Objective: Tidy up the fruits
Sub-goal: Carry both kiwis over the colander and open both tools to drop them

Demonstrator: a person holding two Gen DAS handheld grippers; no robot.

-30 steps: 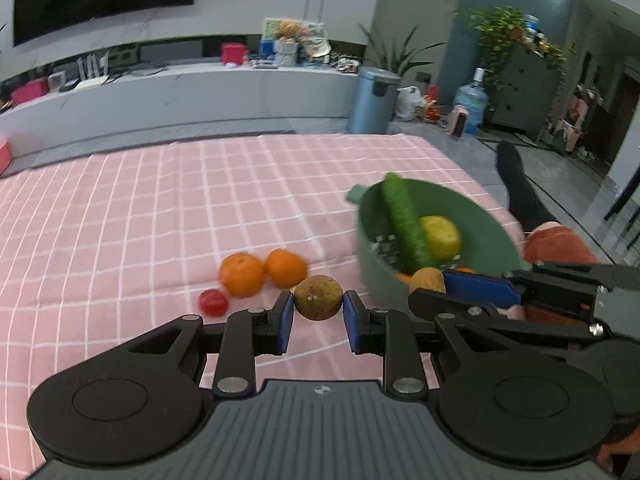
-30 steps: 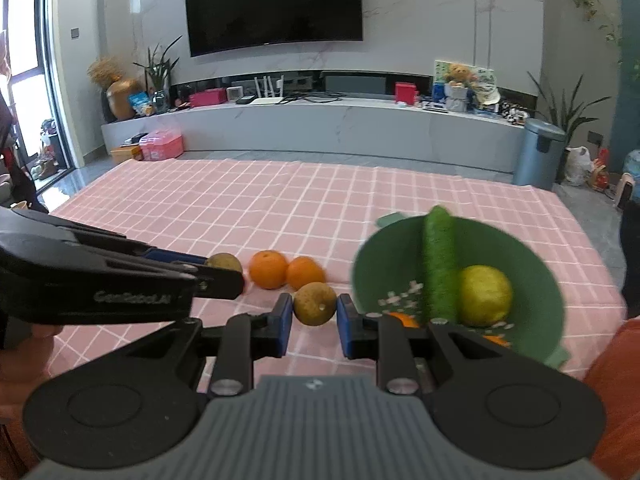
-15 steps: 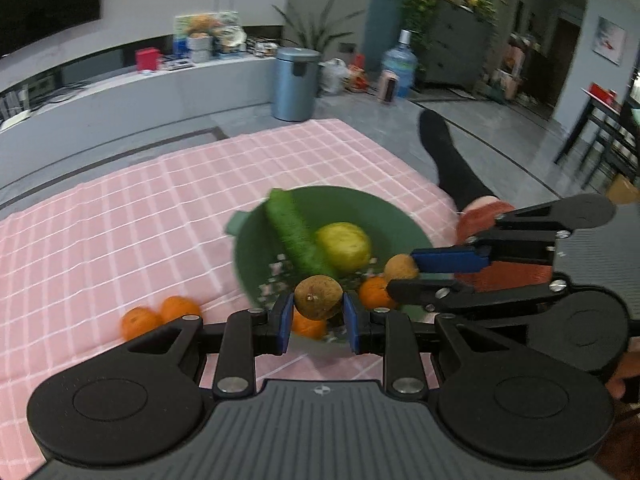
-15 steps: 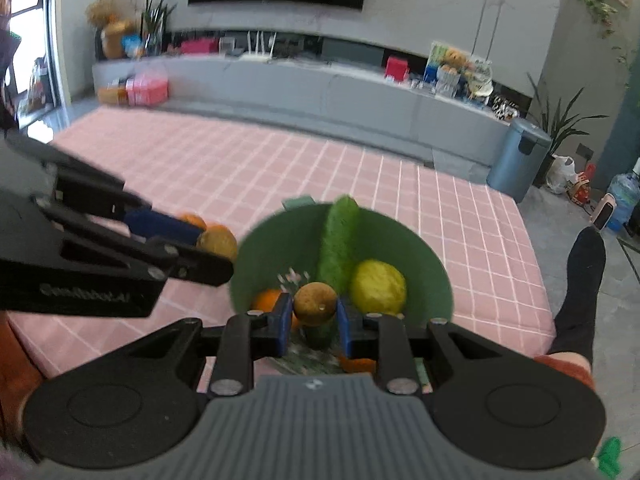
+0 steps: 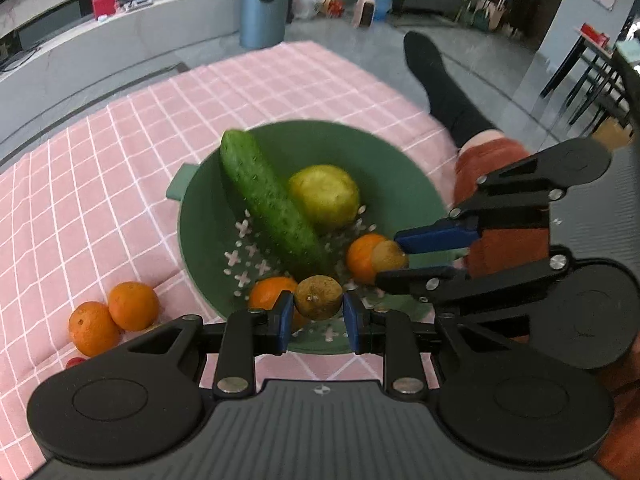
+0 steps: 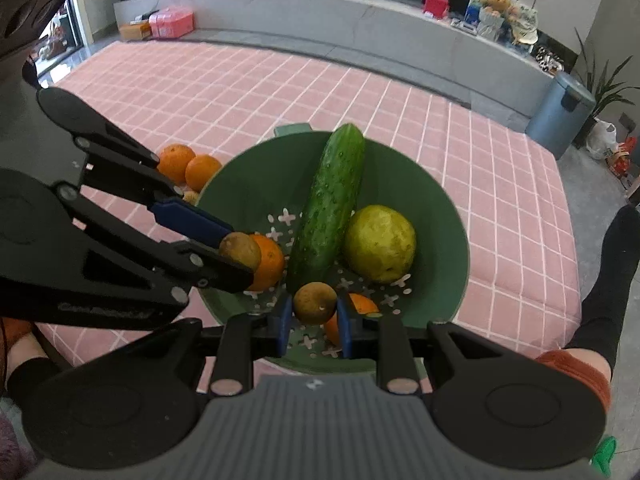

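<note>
A green colander bowl (image 5: 400,168) (image 6: 440,216) on the pink checked cloth holds a cucumber (image 5: 268,204) (image 6: 332,208), a yellow-green fruit (image 5: 325,196) (image 6: 380,243) and two oranges (image 5: 362,256) (image 6: 268,262). My left gripper (image 5: 319,312) is shut on a small brown fruit (image 5: 319,297) above the bowl's near side. It also shows in the right wrist view (image 6: 240,250). My right gripper (image 6: 312,322) is shut on another small brown fruit (image 6: 315,303), also over the bowl, seen in the left wrist view (image 5: 390,255).
Two oranges (image 5: 114,316) (image 6: 186,166) and a small red fruit (image 5: 74,361) lie on the cloth left of the bowl. A person's leg in a black sock (image 5: 444,80) is beyond the table's right edge. A grey bin (image 6: 558,110) stands past the far corner.
Both grippers have moved with their brown fruits from beside the loose oranges to over the bowl, and now hang lower and closer above its contents.
</note>
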